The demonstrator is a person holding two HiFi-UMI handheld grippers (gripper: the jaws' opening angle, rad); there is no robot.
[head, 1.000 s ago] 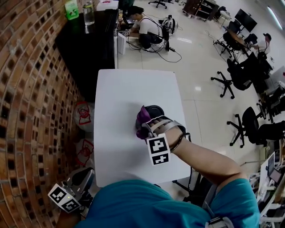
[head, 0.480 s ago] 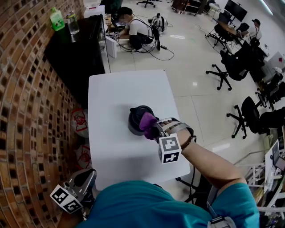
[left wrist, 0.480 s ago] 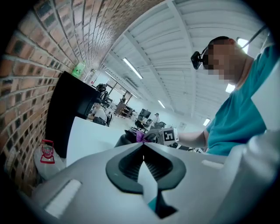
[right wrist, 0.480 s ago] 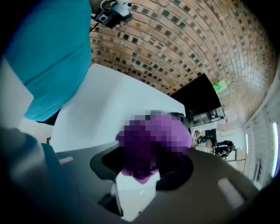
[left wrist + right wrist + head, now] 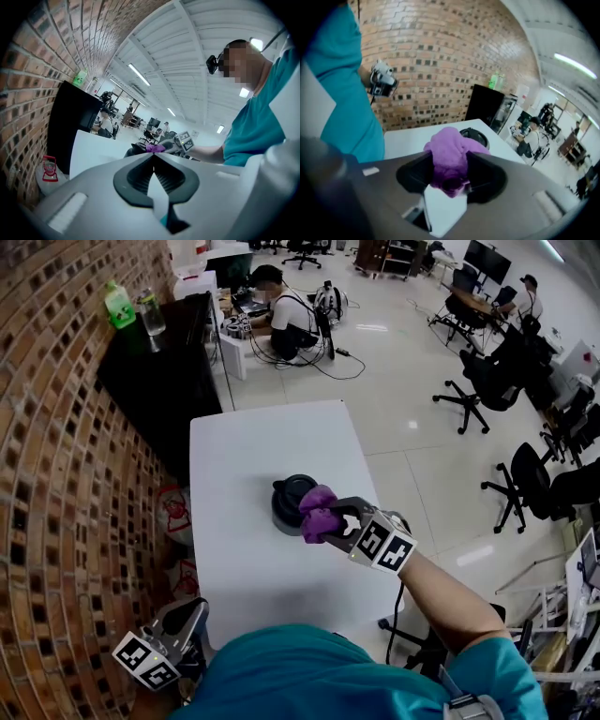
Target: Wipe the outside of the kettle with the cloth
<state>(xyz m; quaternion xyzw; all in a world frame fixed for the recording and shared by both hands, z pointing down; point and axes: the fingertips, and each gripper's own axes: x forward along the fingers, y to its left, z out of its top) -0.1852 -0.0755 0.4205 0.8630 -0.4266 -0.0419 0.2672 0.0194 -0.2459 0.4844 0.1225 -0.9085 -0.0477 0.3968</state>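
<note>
Gripping a bunched purple cloth (image 5: 319,512), the right gripper (image 5: 328,519) sits over the white table (image 5: 272,446), jaws clamped on the fabric. In the right gripper view the cloth (image 5: 449,152) bulges up btwn the two dark pads and fills the gap of the right gripper (image 5: 450,164).

The black kettle (image 5: 289,501) stands upright approx. mid-table, round lid facing up. The cloth meets it at the kettle's 4 o'clock side, overlapping the rim in the head view. Real contact can't be told. From the right gripper view the kettle (image 5: 474,136) shows just beyond the cloth, at 1 o'clock of it.

The left gripper (image 5: 183,620) hangs off the table at 7 o'clock of the head view, near the brick wall (image 5: 56,474) and well apart from the kettle. In its own view the left gripper (image 5: 153,157) has its jaws pressed together w/ nothing btwn them. Past their tips the kettle (image 5: 136,149) and cloth (image 5: 153,148) show small, at 12 o'clock.

A black cabinet (image 5: 164,362) stands at 11 o'clock of the table, w/ a green bottle (image 5: 118,304) and a clear bottle (image 5: 153,298) on top. A person (image 5: 281,315) sits on the floor at 12 o'clock. Office chairs (image 5: 478,381) stand at 2 o'clock.
</note>
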